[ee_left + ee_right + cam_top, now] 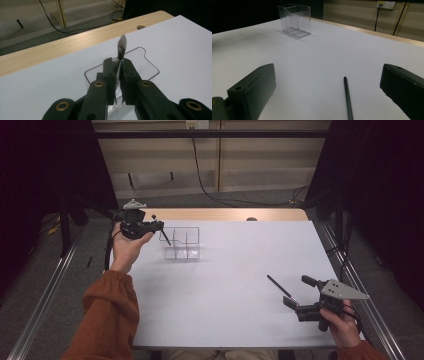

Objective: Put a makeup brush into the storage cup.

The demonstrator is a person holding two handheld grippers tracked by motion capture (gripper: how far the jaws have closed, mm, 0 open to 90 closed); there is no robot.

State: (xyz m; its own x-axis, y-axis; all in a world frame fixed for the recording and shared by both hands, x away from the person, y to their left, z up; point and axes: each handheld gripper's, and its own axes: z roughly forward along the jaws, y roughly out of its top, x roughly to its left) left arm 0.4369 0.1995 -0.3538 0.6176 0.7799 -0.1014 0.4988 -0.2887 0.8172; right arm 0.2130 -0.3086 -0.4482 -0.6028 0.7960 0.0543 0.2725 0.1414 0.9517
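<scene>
At the upper left of the high view the left gripper [159,226] hangs over the clear holder [182,243], its jaws closed tight on a thin brush [164,236] that slants down toward the holder's left compartment. In the left gripper view the brush's soft tip [122,47] sticks up past the jaws, blurred, with the holder's rim [140,48] just behind it. At the lower right, the right gripper [299,293] rests low near the surface [225,275], its jaws standing wide apart with nothing between the pads; a dark pen [281,289] lies flat just ahead of it, and in the right gripper view that pen [347,97] runs between the two jaws without touching either.

What I would worry about: the holder looks light and unanchored, so the brush catching its wall or a divider could tip or slide it. The brush is gripped at a slant, so on release it may lean out or fall beside the holder. The pen lies flat on a smooth sheet and could roll away from closing jaws.

Around: bare wood edge of the table [225,214] beyond the sheet, cables [210,185] on the floor behind. Nothing stands between pen and holder
</scene>
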